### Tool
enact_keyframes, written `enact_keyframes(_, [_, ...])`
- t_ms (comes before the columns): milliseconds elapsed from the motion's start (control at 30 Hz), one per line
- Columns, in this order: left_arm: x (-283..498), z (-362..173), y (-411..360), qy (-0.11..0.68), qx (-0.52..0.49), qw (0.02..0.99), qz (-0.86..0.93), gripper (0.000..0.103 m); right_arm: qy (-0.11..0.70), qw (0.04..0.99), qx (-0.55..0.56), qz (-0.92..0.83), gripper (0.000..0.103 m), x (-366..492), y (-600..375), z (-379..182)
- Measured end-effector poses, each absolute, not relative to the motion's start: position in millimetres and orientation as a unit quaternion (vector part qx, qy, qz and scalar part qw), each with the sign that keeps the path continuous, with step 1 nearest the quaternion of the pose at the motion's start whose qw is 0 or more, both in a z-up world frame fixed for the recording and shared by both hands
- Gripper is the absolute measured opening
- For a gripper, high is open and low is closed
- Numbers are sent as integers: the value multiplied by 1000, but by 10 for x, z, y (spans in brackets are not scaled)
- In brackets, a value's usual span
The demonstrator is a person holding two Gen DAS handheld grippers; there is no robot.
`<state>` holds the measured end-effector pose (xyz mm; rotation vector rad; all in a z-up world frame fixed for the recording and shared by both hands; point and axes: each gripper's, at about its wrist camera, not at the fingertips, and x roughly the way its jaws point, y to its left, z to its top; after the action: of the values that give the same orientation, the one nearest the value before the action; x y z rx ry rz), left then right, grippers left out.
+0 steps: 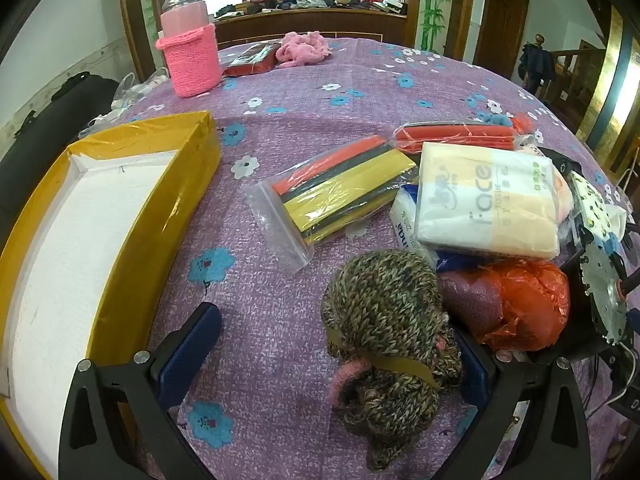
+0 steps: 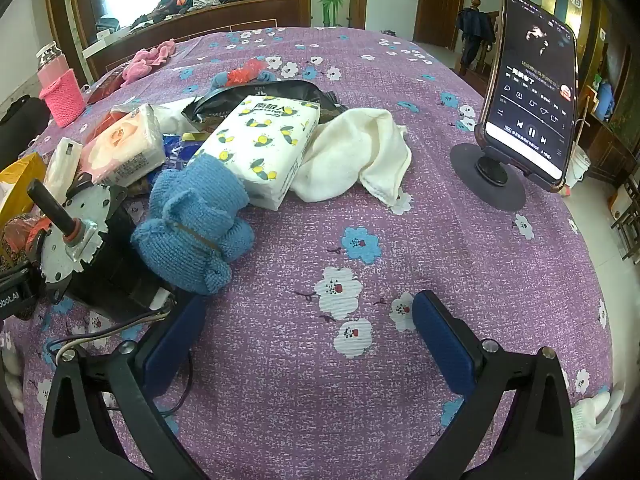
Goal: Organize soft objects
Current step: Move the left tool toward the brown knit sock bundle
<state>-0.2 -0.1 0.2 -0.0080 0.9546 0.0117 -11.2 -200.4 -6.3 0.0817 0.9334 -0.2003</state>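
Your left gripper (image 1: 332, 356) has its jaws released and spread wide around the brown knitted bundle (image 1: 384, 320), which lies near the tabletop's (image 1: 280, 120) near edge; its right side looks to be against the right pad while the left pad stands clear. Shift right to centre it, then close on the fat upper roll rather than the loose tail, and lift well clear before swinging toward the yellow box (image 1: 132, 216) at the left edge, which I judge to be the destination. Your right gripper (image 2: 304, 340) is likewise released, jaws over bare cloth, with the blue knitted bundle (image 2: 196, 224) just beyond its left pad; keep it still so the arms do not cross. Counting outward: two knitted bundles, one orange bag (image 1: 516, 304), three tissue packs across both views, two bags of coloured strips (image 1: 340, 188), one white towel (image 2: 360, 152), one phone on a stand (image 2: 532, 100), and at the far edge one pink knitted holder (image 1: 192, 60) with a jar.
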Motion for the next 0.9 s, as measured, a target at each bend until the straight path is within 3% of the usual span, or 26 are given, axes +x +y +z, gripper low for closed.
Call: enact_keyframes(900, [-352,132,96,483,11,875,-34,102,475,874,32,-95,103,-153,-1984,-62])
